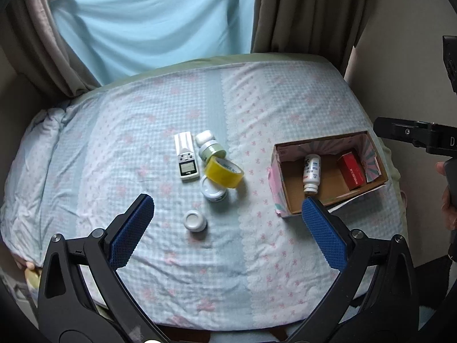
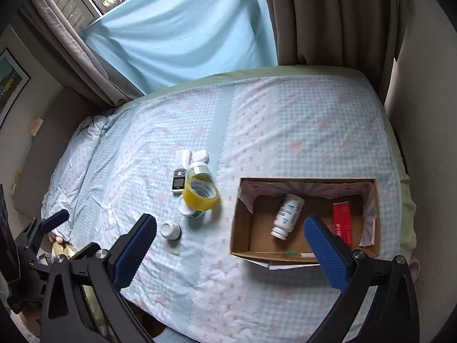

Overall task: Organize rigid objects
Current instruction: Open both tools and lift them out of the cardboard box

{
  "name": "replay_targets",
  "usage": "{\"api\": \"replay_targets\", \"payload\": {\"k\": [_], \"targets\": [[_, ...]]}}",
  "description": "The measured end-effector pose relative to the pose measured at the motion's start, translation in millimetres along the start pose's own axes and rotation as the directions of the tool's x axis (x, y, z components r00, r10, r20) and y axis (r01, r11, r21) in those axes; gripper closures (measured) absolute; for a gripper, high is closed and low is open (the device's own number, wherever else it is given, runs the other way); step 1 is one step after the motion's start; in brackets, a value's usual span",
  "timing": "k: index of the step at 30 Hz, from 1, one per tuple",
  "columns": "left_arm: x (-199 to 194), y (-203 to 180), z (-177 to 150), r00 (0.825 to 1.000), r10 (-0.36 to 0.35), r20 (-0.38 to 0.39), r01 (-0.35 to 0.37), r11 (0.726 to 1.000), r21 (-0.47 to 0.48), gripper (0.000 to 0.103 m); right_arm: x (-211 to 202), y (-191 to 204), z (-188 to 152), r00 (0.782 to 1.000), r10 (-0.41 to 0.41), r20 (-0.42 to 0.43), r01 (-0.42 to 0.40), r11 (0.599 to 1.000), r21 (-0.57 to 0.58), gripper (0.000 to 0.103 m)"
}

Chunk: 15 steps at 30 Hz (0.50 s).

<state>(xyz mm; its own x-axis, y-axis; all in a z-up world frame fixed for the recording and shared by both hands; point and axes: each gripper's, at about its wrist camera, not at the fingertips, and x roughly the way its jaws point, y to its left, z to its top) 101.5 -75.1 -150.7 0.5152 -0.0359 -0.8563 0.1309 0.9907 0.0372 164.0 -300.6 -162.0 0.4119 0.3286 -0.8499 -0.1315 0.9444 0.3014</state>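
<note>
- Both claws empty with jaws wide apart: left claw [image 1: 227, 220] hovers over the near bed [image 1: 285, 100], right claw [image 2: 230, 238] between the pile and the box [image 2: 240, 237].
- Box sits on the bed's right side; bottle [image 2: 287, 215] and red carton [image 2: 342, 223] already lie inside.
- Loose on the bed: small jar [image 1: 195, 220] nearest, well apart from the box; tape [image 1: 224, 172] leans on a tub [image 1: 214, 190]; meter [image 1: 187, 161], tin [image 1: 211, 149] and white case [image 1: 204, 136] just behind.
- Jar: looks light, stiff, probably slick-sided. Pinch across the body, below the lid.
- Tape: rigid ring, likely to roll; clamp across the flat faces.
- Soft quilt gives, so things may tip when nudged.
</note>
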Motion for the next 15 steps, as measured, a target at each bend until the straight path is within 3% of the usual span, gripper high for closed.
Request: {"api": "replay_targets", "payload": {"k": [5,9,15], "targets": [[1,49,4,1.000,-0.019,0.006,0.019,1.000,0.002,0.000,27,37,-1,0.996,0.089,-0.010,-0.087,0.989,0.122,0.000],[17,85,6,0.999,-0.040,-0.013,0.040,0.999,0.013,0.000,58,76,0,0.997,0.059,-0.044,-0.054,0.993,0.106,0.000],[56,132,0,0.994,-0.092,-0.061,0.095,0.994,0.050,0.000,105,98,-2,0.992,0.047,-0.119,-0.017,0.970,0.244,0.000]]}}
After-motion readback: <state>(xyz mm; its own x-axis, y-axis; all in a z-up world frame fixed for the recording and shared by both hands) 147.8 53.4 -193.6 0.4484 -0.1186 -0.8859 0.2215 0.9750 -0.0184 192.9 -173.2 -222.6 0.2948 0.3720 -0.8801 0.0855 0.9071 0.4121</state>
